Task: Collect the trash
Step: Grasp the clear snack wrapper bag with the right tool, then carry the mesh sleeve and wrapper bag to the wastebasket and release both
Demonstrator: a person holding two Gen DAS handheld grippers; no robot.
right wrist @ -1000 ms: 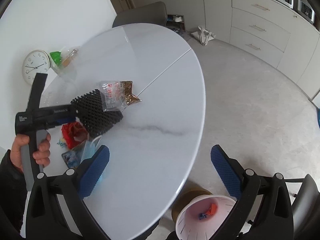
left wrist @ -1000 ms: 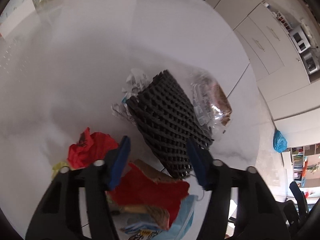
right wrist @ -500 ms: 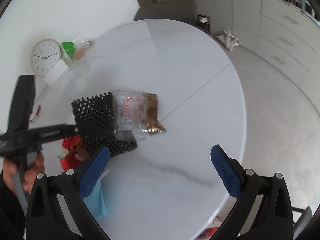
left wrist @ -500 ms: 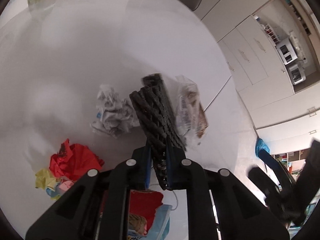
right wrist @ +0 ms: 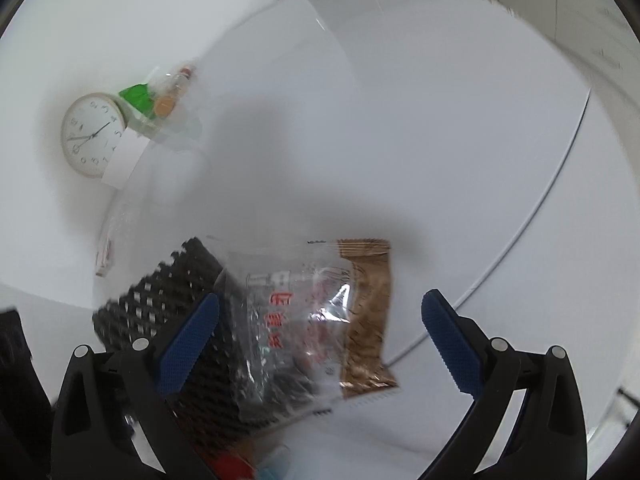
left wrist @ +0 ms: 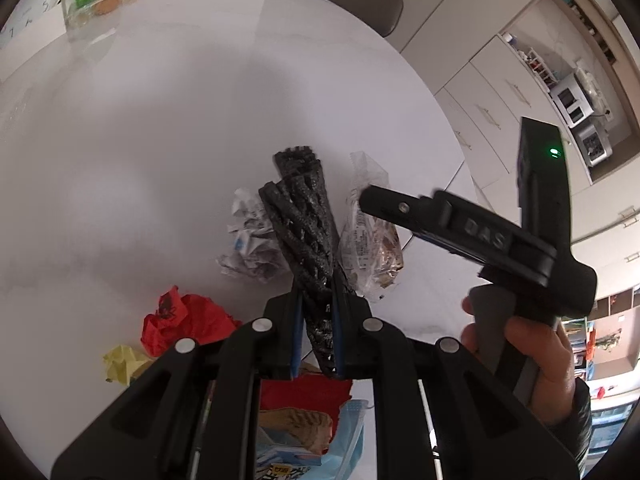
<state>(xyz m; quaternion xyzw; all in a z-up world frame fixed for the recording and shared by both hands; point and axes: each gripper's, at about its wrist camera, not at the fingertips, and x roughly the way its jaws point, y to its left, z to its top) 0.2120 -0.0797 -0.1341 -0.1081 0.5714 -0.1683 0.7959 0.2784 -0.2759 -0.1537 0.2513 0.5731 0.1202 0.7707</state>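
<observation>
The left gripper [left wrist: 316, 336] has just clamped the black foam net [left wrist: 306, 216] off the table [left wrist: 160, 120] – secured – while the open right gripper [right wrist: 320, 338] arrives over the clear snack wrapper [right wrist: 320, 320] at its 3 o'clock.

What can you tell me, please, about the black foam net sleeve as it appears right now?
The black foam net sleeve is an open diamond mesh that looks like soft, springy foam. The left gripper is shut on its near end, squeezing it flat there between the blue pads, so it fans out wider toward its far end. It points away over the white table. A crumpled paper ball lies to one side, and a clear snack wrapper overlaps the other.
</observation>
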